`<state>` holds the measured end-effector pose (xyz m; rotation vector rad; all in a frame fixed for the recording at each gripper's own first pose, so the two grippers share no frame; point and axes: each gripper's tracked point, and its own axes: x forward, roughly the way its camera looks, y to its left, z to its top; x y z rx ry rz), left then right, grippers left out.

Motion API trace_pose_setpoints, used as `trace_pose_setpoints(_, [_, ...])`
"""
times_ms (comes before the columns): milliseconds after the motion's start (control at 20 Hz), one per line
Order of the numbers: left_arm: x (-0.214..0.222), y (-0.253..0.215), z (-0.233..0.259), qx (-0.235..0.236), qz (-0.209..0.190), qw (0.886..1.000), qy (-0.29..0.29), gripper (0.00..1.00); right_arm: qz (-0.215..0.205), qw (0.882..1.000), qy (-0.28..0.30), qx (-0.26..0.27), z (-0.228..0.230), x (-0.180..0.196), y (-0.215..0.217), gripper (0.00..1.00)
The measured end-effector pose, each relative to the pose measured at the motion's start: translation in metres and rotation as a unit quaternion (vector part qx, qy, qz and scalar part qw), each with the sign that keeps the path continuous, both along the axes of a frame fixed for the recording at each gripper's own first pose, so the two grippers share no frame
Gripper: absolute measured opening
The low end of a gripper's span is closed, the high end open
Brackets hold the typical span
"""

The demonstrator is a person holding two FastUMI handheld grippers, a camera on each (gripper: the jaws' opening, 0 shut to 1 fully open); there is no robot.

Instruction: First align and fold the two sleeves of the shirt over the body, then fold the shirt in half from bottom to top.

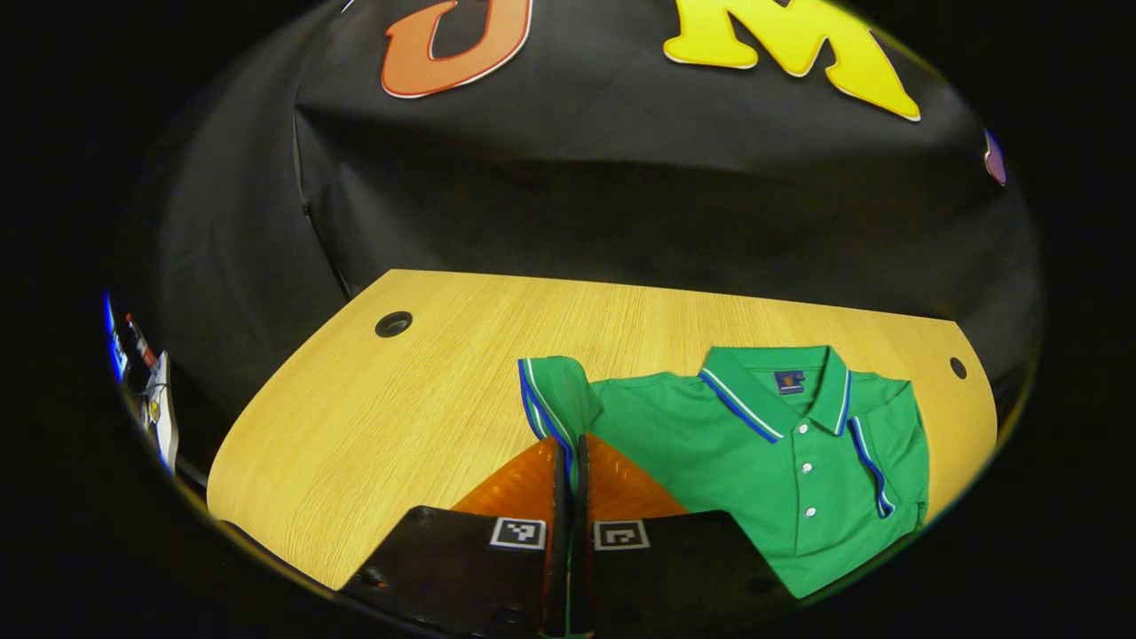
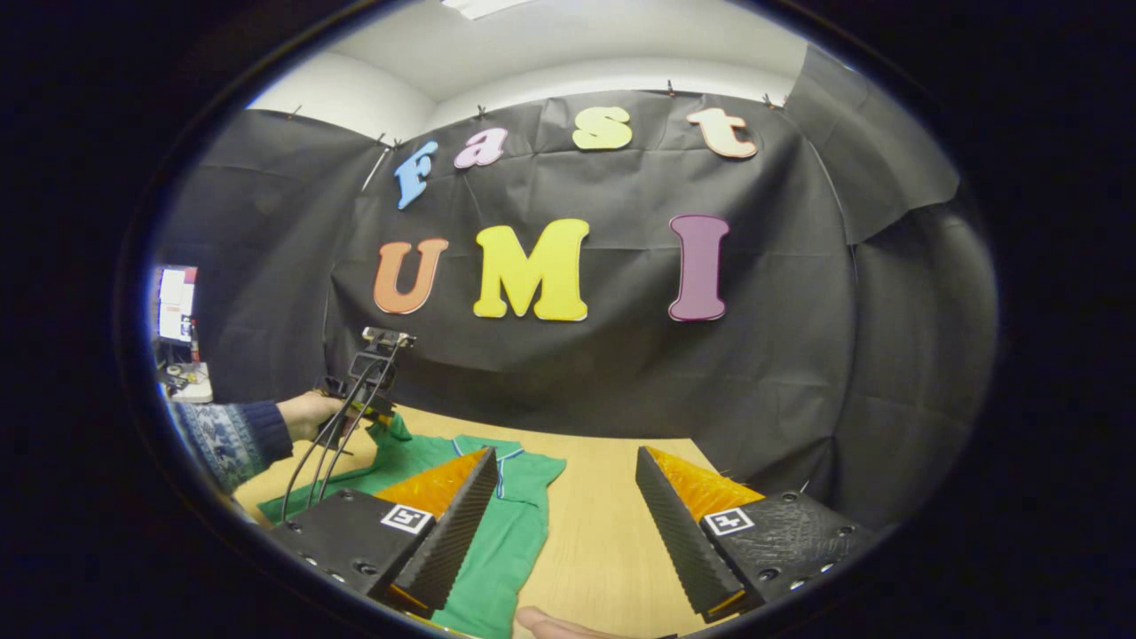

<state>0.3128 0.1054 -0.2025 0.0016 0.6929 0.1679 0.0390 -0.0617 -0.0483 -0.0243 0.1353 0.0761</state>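
In the left gripper view the left hand-held gripper pinched a sleeve of the green shirt lying on the counter, and in the right gripper view the right hand-held gripper was spread wide above the counter, beside the shirt.

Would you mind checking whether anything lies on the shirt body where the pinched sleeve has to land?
Nothing visible does. The left gripper is shut on the sleeve, and the shirt front beside it lies bare, apart from the other sleeve already folded over.
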Motion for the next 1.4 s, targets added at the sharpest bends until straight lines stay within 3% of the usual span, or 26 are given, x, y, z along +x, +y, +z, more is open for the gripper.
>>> trace_pose_setpoints(100, [0.003,-0.033,0.014,-0.041,-0.022,0.999,-0.017,0.11,-0.002,1.0,0.0,-0.001,0.0,0.001,-0.001,0.95])
trace_pose_setpoints(150, [0.002,-0.052,0.029,-0.063,-0.035,0.997,-0.029,0.2,-0.002,1.0,0.0,0.0,-0.001,0.002,-0.002,0.95])
trace_pose_setpoints(300, [0.004,-0.075,0.068,-0.05,-0.043,0.995,-0.071,1.0,-0.004,1.0,0.004,0.002,-0.004,0.003,-0.003,0.95])
trace_pose_setpoints(650, [-0.032,-0.071,0.167,0.032,-0.052,0.988,-0.14,1.0,-0.006,1.0,0.0,-0.01,-0.003,0.001,0.003,0.95])
trace_pose_setpoints(1000, [-0.129,-0.045,0.23,0.002,-0.058,0.976,-0.209,1.0,-0.013,0.999,-0.006,-0.028,0.003,-0.008,0.014,0.96])
trace_pose_setpoints(1250, [-0.217,-0.008,0.204,0.04,-0.05,0.974,-0.216,1.0,0.001,0.999,-0.013,-0.031,0.003,-0.025,0.043,0.95])
trace_pose_setpoints(1400, [-0.264,-0.001,0.184,0.034,-0.039,0.973,-0.225,1.0,0.034,0.999,-0.001,0.012,0.0,-0.041,0.068,0.95])
